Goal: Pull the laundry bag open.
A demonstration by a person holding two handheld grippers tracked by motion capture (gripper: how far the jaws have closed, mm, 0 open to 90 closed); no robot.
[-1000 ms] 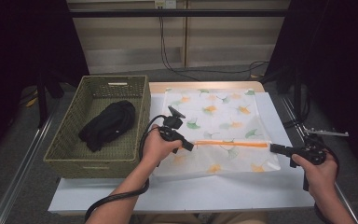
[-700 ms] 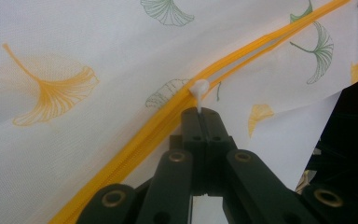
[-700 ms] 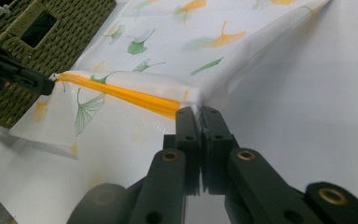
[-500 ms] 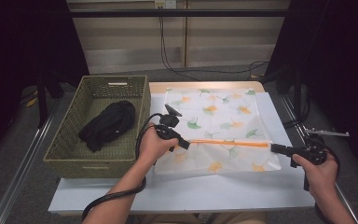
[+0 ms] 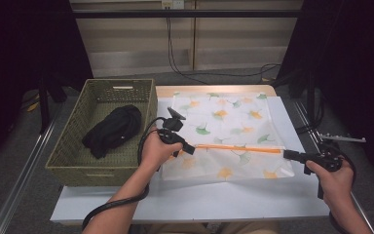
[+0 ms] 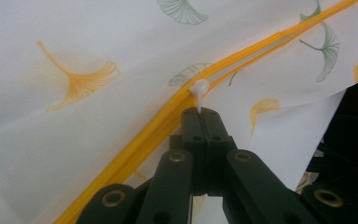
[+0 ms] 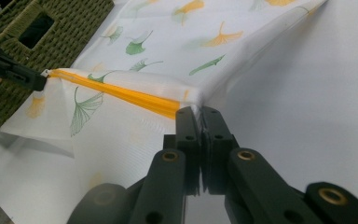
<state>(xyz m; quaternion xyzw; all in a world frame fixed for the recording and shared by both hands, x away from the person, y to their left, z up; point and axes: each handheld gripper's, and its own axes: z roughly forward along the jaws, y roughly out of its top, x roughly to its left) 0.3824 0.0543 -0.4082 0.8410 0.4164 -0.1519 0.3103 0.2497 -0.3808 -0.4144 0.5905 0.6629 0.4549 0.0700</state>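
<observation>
Orange zipper (image 5: 238, 148) runs across the leaf-print bag (image 5: 224, 117) on the table (image 5: 214, 200). Your left gripper (image 6: 199, 110) pinches its white pull (image 6: 199, 87) — your right gripper (image 7: 199, 111) pinches the bag's end. Next, slide the pull gently along.

1 overhead camera faces forward-down; 2 claw cameras sit close, sharing the orange zipper (image 6: 242, 56).

A white ginkgo-print bag (image 5: 224, 136) lies flat, its orange zipper (image 5: 238, 148) stretched between left tongs (image 5: 189, 149) and right tongs (image 5: 288, 155).
</observation>
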